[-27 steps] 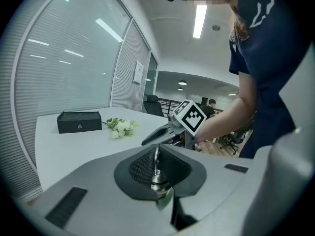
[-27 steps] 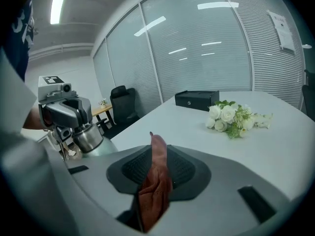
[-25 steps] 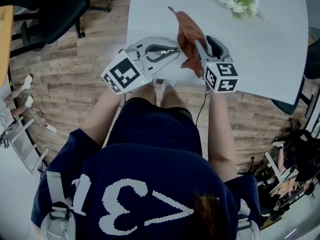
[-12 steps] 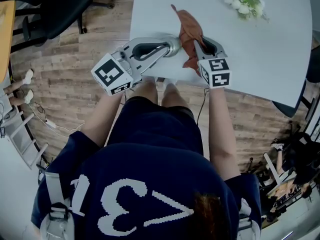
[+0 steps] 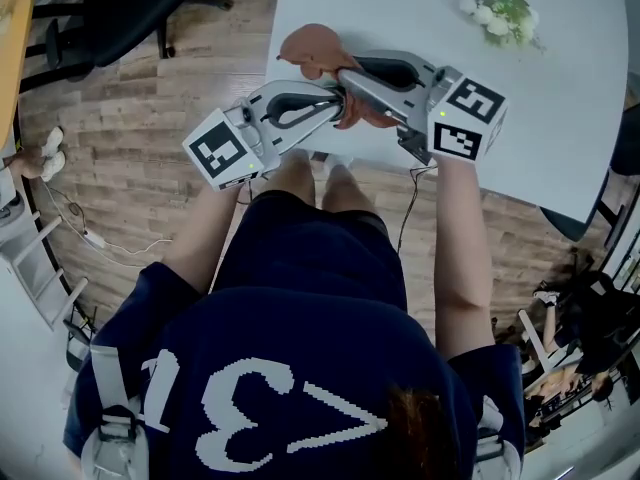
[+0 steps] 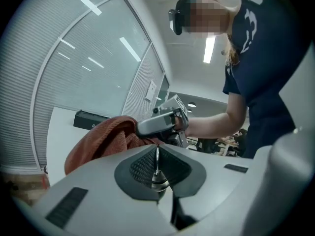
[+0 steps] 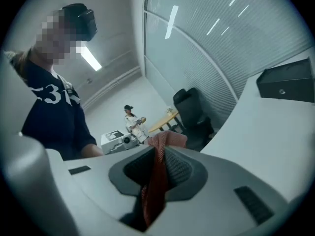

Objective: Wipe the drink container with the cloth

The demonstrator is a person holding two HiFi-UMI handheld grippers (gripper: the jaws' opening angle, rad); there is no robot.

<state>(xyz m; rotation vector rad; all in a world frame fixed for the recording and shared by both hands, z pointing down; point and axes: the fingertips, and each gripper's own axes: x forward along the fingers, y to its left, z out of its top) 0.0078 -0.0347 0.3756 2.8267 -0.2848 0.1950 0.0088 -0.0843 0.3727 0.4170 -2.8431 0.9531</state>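
The left forearm and right forearm reach forward, tips converging. The left tool is clamped tight on a thin metal piece. The right tool, its jaws just closing, pinches the cloth.

The floor is of brown wooden boards. On it stands a large white table with rounded corners, and 1 small bunch of white flowers lies near its far edge. 1 black office chair stands beside the table. Grey blinds cover 1 tall wall, and a long lamp shines on the ceiling. 1 black box sits on the table.
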